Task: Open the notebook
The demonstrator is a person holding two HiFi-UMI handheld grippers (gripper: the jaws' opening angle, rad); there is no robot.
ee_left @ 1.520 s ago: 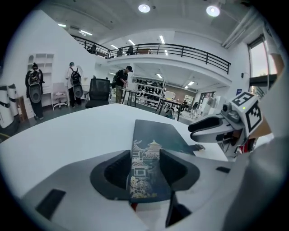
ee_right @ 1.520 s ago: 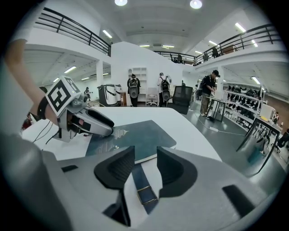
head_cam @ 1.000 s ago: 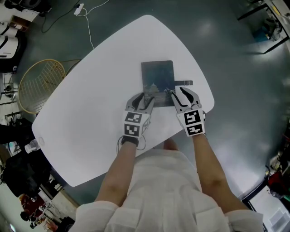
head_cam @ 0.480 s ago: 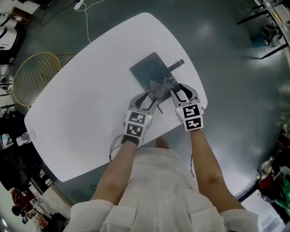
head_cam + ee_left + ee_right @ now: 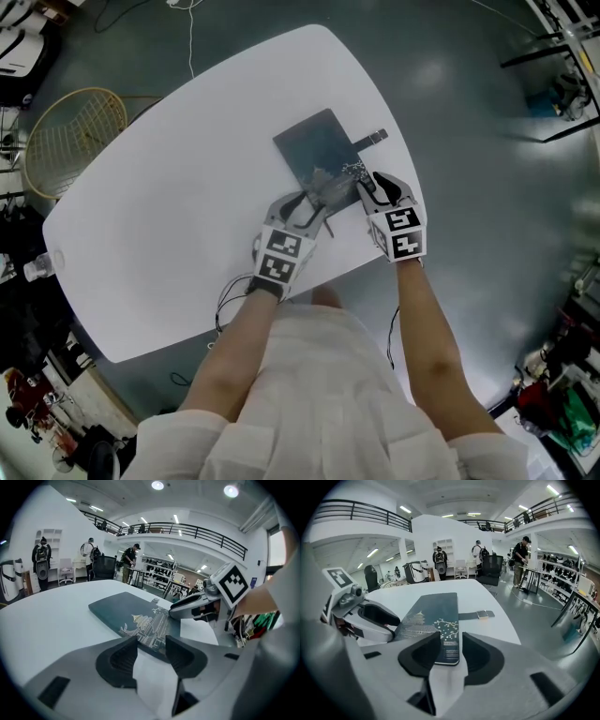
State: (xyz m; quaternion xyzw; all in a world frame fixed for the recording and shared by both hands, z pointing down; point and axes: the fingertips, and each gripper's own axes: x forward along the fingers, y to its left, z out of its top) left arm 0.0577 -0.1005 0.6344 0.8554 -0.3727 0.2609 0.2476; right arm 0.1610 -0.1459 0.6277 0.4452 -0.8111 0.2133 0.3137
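Observation:
A dark teal notebook (image 5: 317, 156) with a gold pagoda print lies shut on the white table (image 5: 187, 216), turned at an angle. Its strap with a metal clasp (image 5: 372, 139) sticks out to the right. My left gripper (image 5: 309, 208) is at the notebook's near-left edge, open, with the cover (image 5: 136, 616) just beyond its jaws. My right gripper (image 5: 368, 185) is at the near-right corner, open, and that corner of the notebook (image 5: 435, 620) lies between its jaw tips. The strap (image 5: 478, 615) shows to the right there. Each gripper view shows the other gripper: right (image 5: 197, 604), left (image 5: 370, 616).
A wicker chair (image 5: 70, 131) stands off the table's far-left side. A clear bottle (image 5: 37, 270) sits by the table's left edge. Cables run over the grey floor. The table's near edge lies just behind both grippers. Several people stand far off in the hall.
The notebook has turned anticlockwise on the table, its strap swinging up and away. Both grippers have stayed at its near edge, and over the last half second little has shifted.

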